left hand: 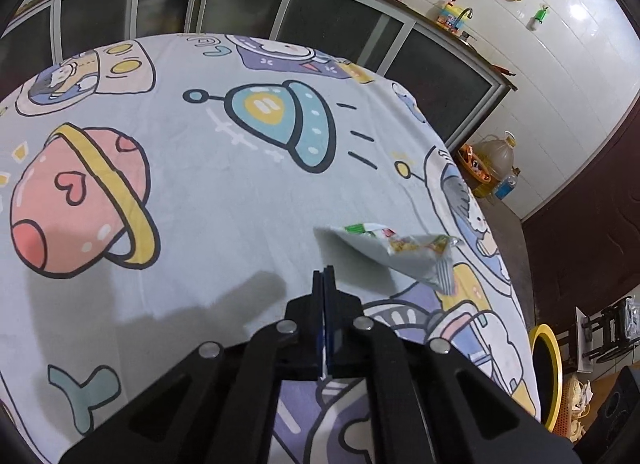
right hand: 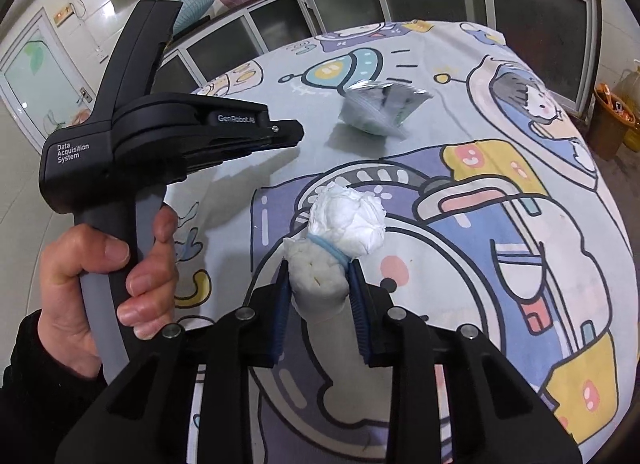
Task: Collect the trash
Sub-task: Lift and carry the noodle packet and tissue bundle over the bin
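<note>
A crumpled snack wrapper [left hand: 404, 250] lies on the cartoon-print tablecloth [left hand: 192, 192], just ahead and right of my left gripper [left hand: 324, 276], which is shut and empty. The wrapper also shows in the right wrist view [right hand: 380, 108], beyond the left gripper's body [right hand: 192, 132]. My right gripper [right hand: 318, 272] is shut on a wad of white tissue [right hand: 340, 232] bound with a blue rubber band, held above the cloth.
A yellow-rimmed bin [left hand: 546, 376] stands on the floor past the table's right edge. A basket and an oil jug [left hand: 496, 160] sit by the glass-fronted cabinet [left hand: 340, 20] behind the table. A person's hand [right hand: 100, 276] holds the left gripper's handle.
</note>
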